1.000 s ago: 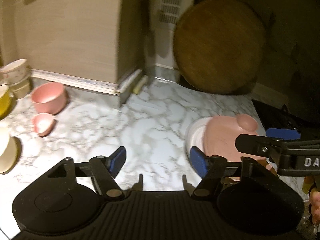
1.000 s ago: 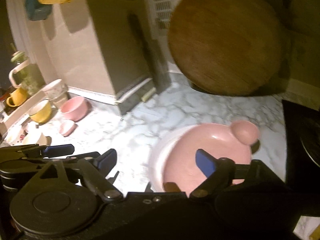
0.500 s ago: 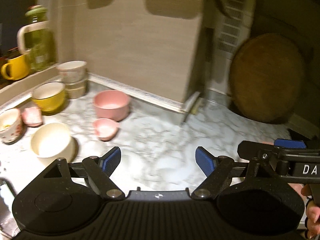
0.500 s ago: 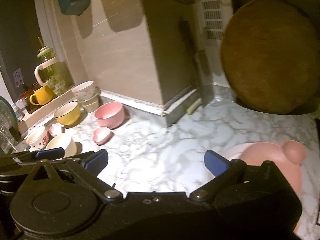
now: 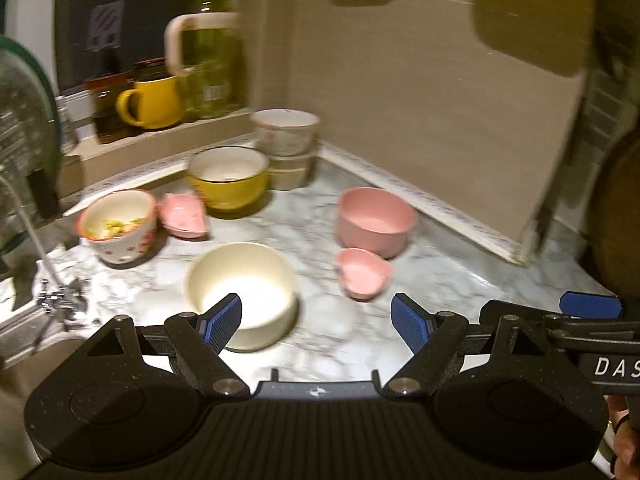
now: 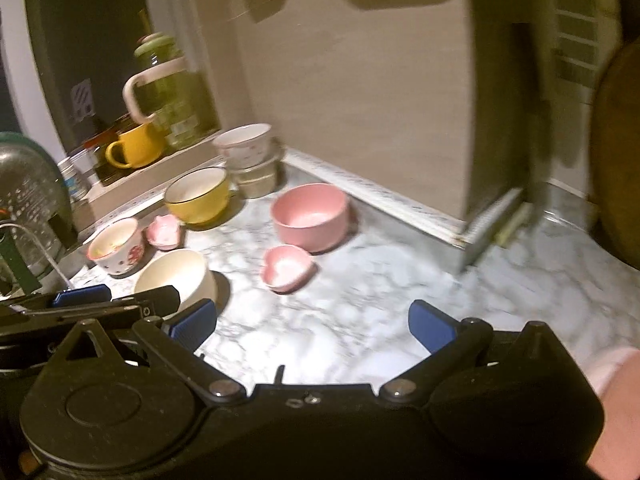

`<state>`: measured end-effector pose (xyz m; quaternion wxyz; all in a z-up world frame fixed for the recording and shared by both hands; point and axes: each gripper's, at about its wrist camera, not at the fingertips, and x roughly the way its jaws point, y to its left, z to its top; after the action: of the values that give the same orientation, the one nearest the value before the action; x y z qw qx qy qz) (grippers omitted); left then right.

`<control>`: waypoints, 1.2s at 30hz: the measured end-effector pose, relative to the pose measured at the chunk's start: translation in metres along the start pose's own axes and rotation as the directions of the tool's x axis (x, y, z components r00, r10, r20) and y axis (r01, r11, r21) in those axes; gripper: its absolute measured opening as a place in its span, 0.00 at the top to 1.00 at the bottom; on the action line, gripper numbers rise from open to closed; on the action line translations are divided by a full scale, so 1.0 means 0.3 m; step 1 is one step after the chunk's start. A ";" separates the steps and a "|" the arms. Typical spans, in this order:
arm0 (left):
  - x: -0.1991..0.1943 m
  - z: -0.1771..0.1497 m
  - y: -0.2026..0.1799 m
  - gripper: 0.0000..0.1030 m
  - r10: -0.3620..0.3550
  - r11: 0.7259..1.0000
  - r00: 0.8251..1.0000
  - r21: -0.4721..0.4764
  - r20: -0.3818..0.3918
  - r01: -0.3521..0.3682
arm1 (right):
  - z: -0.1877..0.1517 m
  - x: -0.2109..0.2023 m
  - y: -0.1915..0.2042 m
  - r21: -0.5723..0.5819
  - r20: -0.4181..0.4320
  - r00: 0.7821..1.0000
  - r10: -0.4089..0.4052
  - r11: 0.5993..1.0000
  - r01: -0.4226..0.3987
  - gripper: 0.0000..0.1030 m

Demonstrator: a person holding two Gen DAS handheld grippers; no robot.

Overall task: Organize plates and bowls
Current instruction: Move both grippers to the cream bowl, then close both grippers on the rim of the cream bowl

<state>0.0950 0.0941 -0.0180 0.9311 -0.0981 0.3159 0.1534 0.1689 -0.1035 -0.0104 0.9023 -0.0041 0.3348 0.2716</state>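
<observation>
Several bowls stand on the marble counter (image 5: 320, 332). A cream bowl (image 5: 240, 288) is nearest, just beyond my left gripper's left finger. A small pink heart dish (image 5: 362, 274) and a round pink bowl (image 5: 376, 222) lie past it. A yellow bowl (image 5: 228, 176), a flowered bowl (image 5: 118, 226), another pink heart dish (image 5: 182, 216) and stacked white bowls (image 5: 286, 132) stand further back. My left gripper (image 5: 318, 320) is open and empty. My right gripper (image 6: 312, 326) is open and empty, with the pink heart dish (image 6: 286, 268) and pink bowl (image 6: 310, 216) ahead of it and the cream bowl (image 6: 176, 276) to its left.
A ledge at the back left holds a yellow mug (image 5: 154, 100) and a green glass jug (image 5: 208, 52). A faucet (image 5: 60, 296) and sink edge lie at the left. A beige wall corner (image 5: 520, 248) juts out on the right. A wooden round board (image 6: 620, 160) leans far right.
Both grippers have swung left, from the pink plate and wooden board toward the group of bowls. The pink plate has almost left the right wrist view. Both stay open.
</observation>
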 end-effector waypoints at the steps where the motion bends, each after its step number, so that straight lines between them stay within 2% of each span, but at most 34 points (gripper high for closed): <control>1: 0.010 0.004 0.019 0.21 0.018 1.000 1.000 -0.011 -0.003 -0.018 | 0.013 0.026 0.017 -0.014 -0.009 1.000 0.017 1.000 -0.017 0.01; 10: 0.154 0.036 0.202 0.21 0.148 0.982 0.985 -0.104 -0.086 -0.156 | 0.095 0.226 0.153 -0.098 -0.079 0.992 0.100 0.989 -0.107 0.02; 16: 0.237 0.038 0.287 0.21 0.191 0.968 0.972 -0.136 -0.138 -0.210 | 0.114 0.358 0.234 -0.127 -0.148 0.982 0.117 0.983 -0.136 0.06; 21: 0.307 0.034 0.337 0.21 0.208 0.959 0.960 -0.155 -0.185 -0.238 | 0.108 0.457 0.288 -0.146 -0.202 0.974 0.103 0.980 -0.134 0.14; 27: 0.367 0.023 0.367 0.21 0.187 0.957 0.958 -0.181 -0.218 -0.228 | 0.097 0.559 0.309 -0.136 -0.258 0.963 0.079 0.984 -0.117 0.30; 29: 0.379 0.019 0.361 0.26 0.183 0.960 0.959 -0.170 -0.218 -0.222 | 0.096 0.583 0.311 -0.126 -0.272 0.959 0.073 0.986 -0.111 0.36; 31: 0.390 0.017 0.353 0.38 0.160 0.964 0.961 -0.172 -0.227 -0.201 | 0.093 0.602 0.315 -0.116 -0.285 0.956 0.073 0.987 -0.110 0.44; 32: 0.396 0.015 0.351 0.40 0.150 0.965 0.961 -0.177 -0.232 -0.193 | 0.091 0.609 0.316 -0.111 -0.292 0.953 0.078 0.987 -0.114 0.48; 35: 0.408 0.011 0.343 0.54 0.126 0.967 0.963 -0.189 -0.238 -0.173 | 0.085 0.620 0.322 -0.099 -0.303 0.949 0.088 0.987 -0.124 0.55; 36: 0.409 0.009 0.341 0.61 0.121 0.966 0.964 -0.194 -0.239 -0.169 | 0.084 0.620 0.324 -0.097 -0.304 0.948 0.094 0.987 -0.129 0.57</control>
<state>0.1534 0.2177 -0.1005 0.8596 -0.1903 0.4075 0.2424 0.2529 0.0747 -0.0866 0.8228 -0.0782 0.4507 0.3372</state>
